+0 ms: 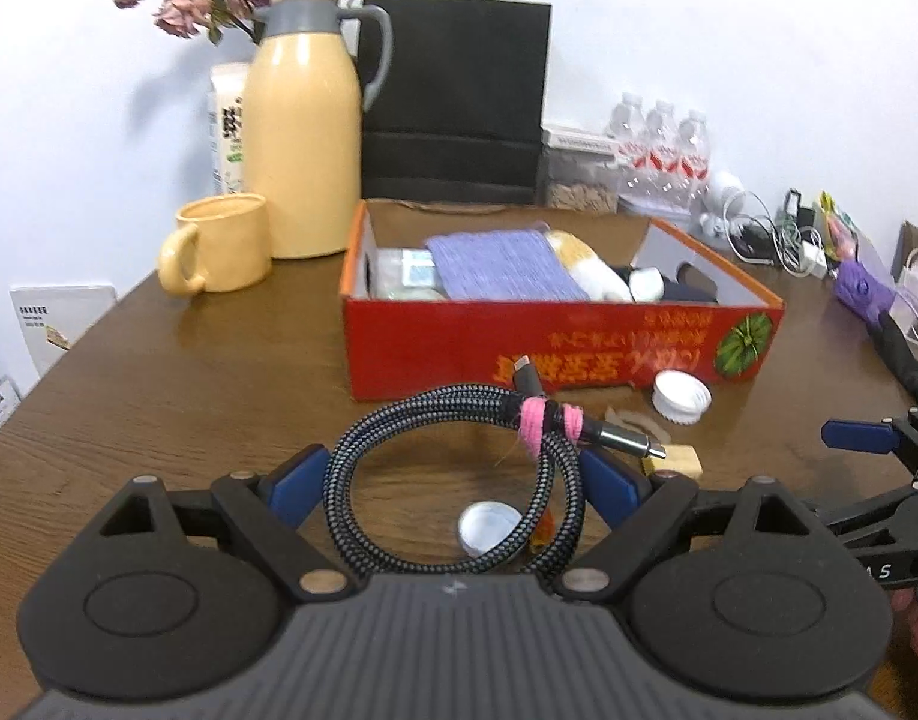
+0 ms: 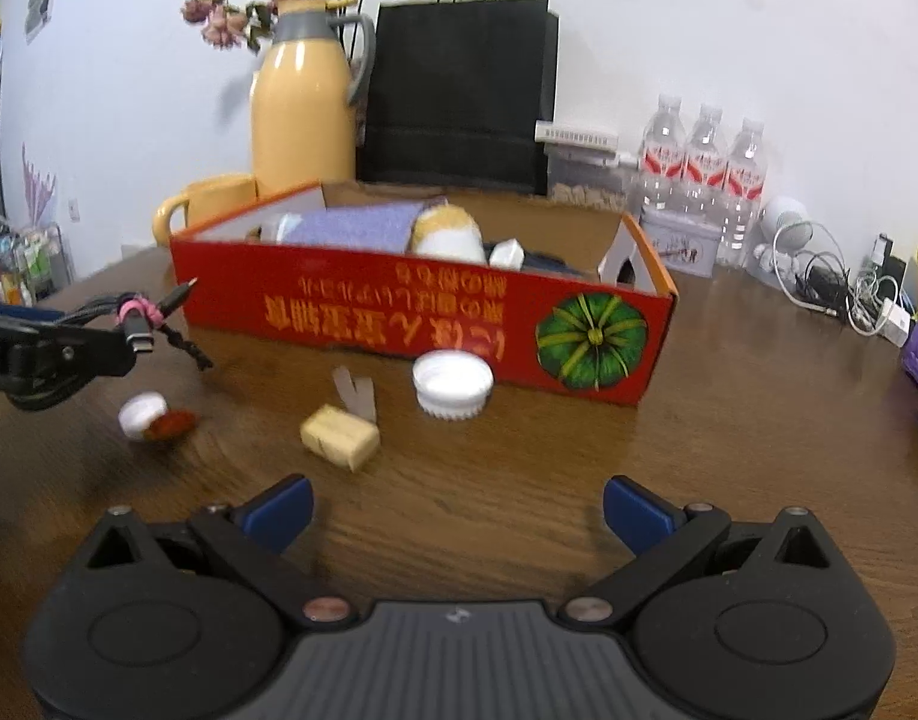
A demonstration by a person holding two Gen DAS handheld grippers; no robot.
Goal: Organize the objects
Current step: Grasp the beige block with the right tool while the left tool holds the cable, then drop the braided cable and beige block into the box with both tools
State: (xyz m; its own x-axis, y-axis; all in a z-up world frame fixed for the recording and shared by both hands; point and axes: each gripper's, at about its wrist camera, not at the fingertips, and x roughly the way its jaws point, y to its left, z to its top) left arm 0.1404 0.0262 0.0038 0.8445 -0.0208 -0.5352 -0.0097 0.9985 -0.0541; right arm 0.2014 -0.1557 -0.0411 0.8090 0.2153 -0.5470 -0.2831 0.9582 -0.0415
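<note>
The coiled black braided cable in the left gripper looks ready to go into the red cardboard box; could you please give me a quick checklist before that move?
1. Coiled black braided cable between the left gripper fingers, lifted off the brown wooden table: ok.
2. Pink tie holding the coil together: ok.
3. Firm grip: cannot tell; the jaws stand wide.
4. Red cardboard box open on top: ok.
5. Free room inside beside the purple cloth: cannot tell.
6. Right gripper empty and away from the box: ok.
</note>
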